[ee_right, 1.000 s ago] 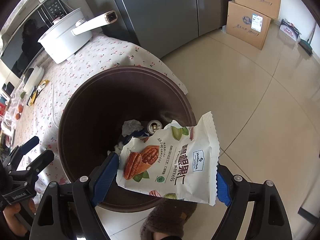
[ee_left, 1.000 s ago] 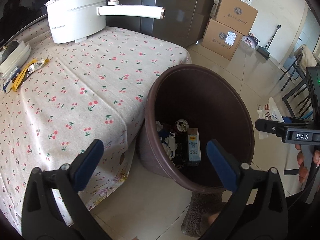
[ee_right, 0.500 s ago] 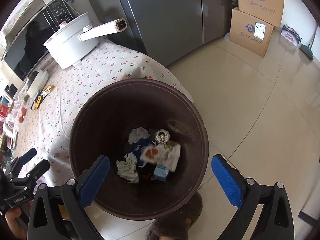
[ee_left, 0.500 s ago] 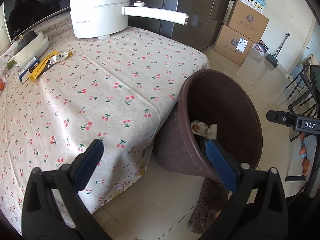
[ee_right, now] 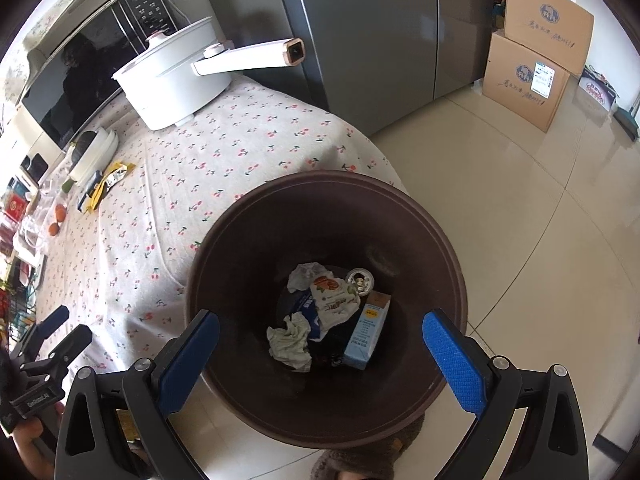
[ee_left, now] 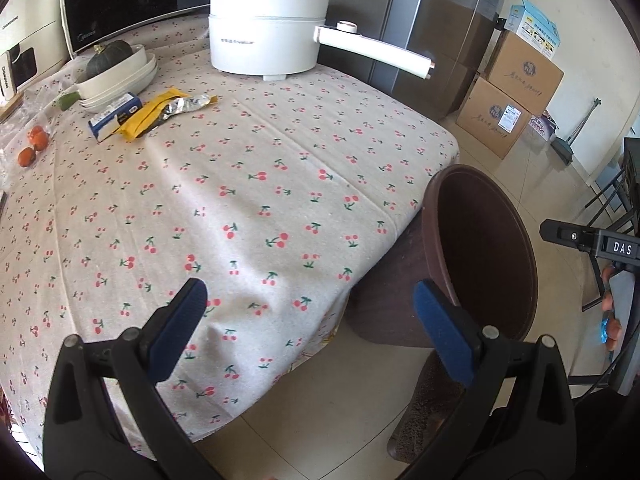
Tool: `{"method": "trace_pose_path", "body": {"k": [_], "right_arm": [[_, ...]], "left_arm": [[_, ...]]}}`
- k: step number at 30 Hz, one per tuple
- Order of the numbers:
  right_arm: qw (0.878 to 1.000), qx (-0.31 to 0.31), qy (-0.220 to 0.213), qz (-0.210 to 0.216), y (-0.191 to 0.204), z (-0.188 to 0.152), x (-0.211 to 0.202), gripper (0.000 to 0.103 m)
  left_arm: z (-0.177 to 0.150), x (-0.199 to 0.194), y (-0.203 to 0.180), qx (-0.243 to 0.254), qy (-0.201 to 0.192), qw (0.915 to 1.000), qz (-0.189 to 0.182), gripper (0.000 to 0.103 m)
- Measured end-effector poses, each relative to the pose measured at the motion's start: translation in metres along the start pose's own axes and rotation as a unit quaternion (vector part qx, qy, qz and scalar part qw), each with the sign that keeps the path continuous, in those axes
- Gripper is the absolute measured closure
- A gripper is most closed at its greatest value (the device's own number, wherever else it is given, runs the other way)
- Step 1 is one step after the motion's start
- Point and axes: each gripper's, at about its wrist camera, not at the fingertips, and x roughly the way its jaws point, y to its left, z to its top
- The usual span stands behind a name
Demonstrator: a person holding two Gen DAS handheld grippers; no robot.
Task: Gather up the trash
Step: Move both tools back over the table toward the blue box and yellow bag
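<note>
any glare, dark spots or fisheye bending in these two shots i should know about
Left wrist view: the white pot and cardboard boxes curve toward the round black border, and daylight washes out the right edge. Right wrist view: the floor carries a soft sheen, the fridge bows, and the bin's inside wall is in shade, yet the nut packet and crumpled tissue read clearly.

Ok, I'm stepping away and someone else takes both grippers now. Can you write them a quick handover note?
Left hand-held gripper: open, empty, above the table's near edge.
Right hand-held gripper: open, empty, above the brown bin.
Done: nut bag, crumpled tissues, can and small carton lie in the bin.
Left: yellow wrapper and the small box beside it, on the cherry tablecloth by the white dishes. Whether the box is trash, I can't tell.
</note>
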Motion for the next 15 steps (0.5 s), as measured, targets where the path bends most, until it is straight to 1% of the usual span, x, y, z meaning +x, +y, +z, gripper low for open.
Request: {"method": "trace_pose_path", "body": {"k": [5,8,15], "right_arm": [[1.0,-0.022,0.0,0.009,0.033,0.002,0.001,0.0],[0.999,-0.034,0.002,0.011,0.053,0.002,0.002,0.0],[0.998,-0.063,0.0,0.018,0.102,0.006,0.006,0.0]], "left_arm": [[-0.002,-0.011,0.031,-0.029,-0.002,0.9996,0.003,0.001],[-0.002,-0.019,0.048,-0.038,-0.005,0.9992,0.008,0.001],[0.0,-0.04,0.088,-0.041,-0.015,0.9982,0.04,0.001]]}}
